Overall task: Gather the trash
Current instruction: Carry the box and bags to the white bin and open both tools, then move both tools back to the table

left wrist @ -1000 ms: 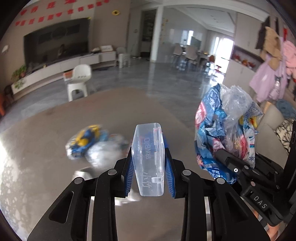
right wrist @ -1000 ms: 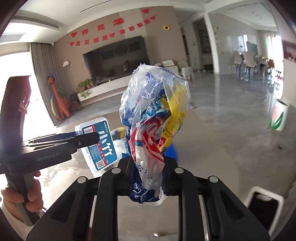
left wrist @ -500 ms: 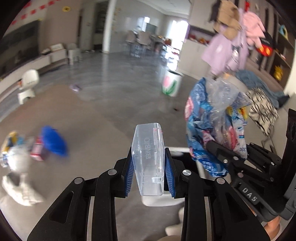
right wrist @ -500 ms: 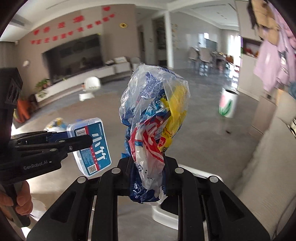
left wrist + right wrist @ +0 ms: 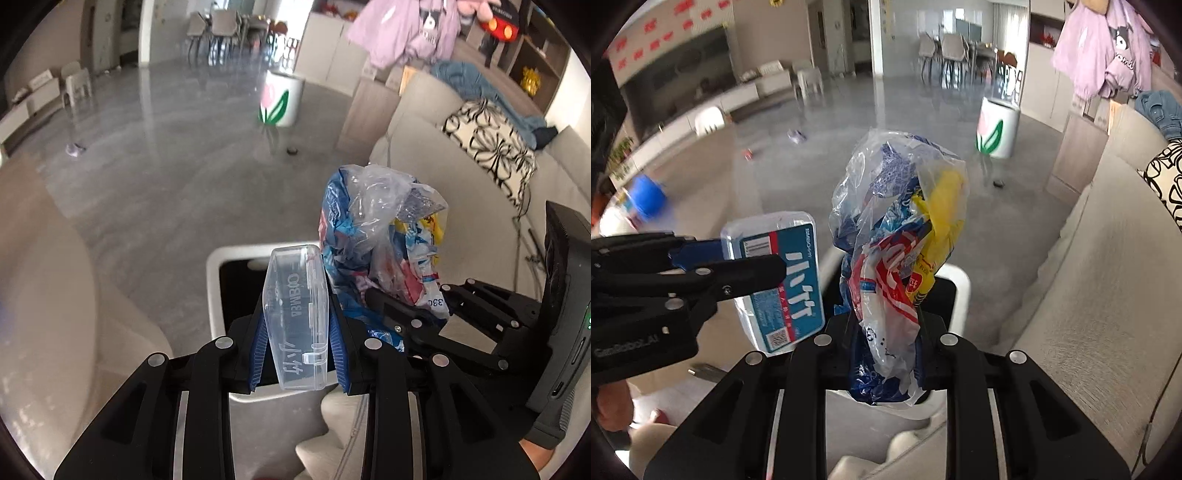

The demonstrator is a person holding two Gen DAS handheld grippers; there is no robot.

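Left tool (image 5: 298, 343) clamps a clear plastic box (image 5: 296, 317) upright above a white-rimmed bin (image 5: 214, 291); right tool (image 5: 884, 354) pinches a crumpled bag of wrappers (image 5: 897, 258) over the same bin (image 5: 960, 295). Glossy grey floor (image 5: 177, 162) runs back to dining chairs (image 5: 218, 22). A beige sofa (image 5: 424, 147) lies to the right, a tulip-painted bin (image 5: 280, 98) beyond. Only the right view shows the box's blue label (image 5: 790, 288) and scattered litter (image 5: 646, 199) on the floor.
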